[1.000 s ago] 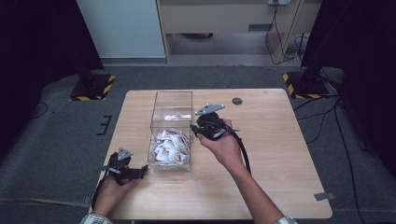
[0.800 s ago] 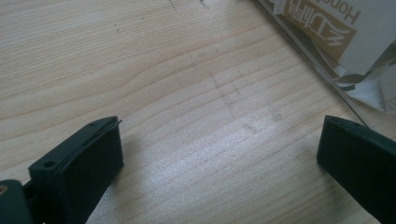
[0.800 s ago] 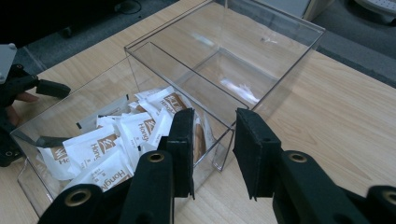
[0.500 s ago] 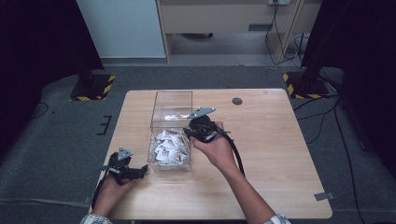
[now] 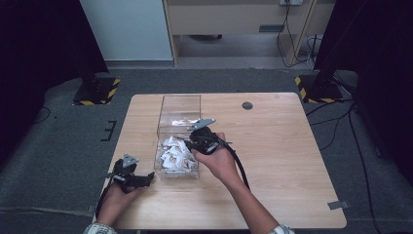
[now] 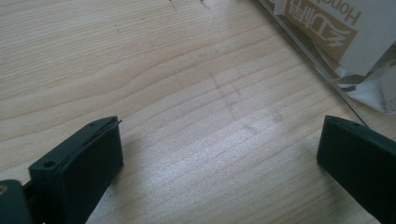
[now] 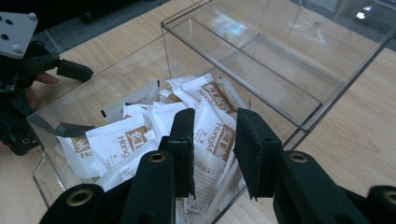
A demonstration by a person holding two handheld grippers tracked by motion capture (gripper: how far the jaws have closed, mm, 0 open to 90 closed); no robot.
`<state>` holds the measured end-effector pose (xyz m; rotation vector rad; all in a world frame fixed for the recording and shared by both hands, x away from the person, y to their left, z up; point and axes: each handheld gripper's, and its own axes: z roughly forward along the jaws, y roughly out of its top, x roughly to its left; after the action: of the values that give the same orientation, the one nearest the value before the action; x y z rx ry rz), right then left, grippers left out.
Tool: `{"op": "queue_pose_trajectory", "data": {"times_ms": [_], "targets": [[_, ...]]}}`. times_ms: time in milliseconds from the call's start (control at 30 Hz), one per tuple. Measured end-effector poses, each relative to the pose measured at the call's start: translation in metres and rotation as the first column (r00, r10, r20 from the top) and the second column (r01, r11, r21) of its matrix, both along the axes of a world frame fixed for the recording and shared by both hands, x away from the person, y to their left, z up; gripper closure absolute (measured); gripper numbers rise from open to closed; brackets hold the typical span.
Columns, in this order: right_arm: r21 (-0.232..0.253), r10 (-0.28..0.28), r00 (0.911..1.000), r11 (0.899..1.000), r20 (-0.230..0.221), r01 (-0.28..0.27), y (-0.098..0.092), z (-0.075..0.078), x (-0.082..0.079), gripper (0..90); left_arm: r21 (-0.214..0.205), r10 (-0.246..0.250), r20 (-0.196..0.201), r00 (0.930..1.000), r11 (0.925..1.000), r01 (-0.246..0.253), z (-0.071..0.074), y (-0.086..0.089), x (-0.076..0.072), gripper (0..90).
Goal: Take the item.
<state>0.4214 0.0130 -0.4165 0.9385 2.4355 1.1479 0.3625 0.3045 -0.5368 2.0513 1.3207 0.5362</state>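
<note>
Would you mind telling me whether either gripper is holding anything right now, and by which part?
Nothing is held. The right gripper hovers over the sachets in the clear box, its fingers apart and empty; the left gripper is open above bare table.

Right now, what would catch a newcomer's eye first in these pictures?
The clear plastic box mid-table stands out, its near compartment heaped with white and brown sachets while the far compartment looks almost empty. The right claw hovers just over that heap, jaws partly open with nothing gripped. The left claw rests wide open on the bare wood beside the box's near left corner.
</note>
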Motion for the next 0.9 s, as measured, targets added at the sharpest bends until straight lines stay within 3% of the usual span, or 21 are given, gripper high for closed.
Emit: {"op": "queue_pose_trajectory", "data": {"times_ms": [533, 900], "targets": [[-0.043, 0.036, 0.9988, 0.998, -0.032, -0.037, 0.017, -0.023, -0.003, 65.0, 0.000, 0.000, 0.000, 1.0000, 1.0000, 0.000, 0.000, 0.000, 0.000, 0.0], [-0.069, 0.040, 0.9975, 0.997, -0.058, -0.044, 0.021, -0.032, -0.002, 78.6, 0.000, 0.001, 0.000, 1.0000, 1.0000, -0.001, 0.000, 0.000, 0.000, 0.0]]}}
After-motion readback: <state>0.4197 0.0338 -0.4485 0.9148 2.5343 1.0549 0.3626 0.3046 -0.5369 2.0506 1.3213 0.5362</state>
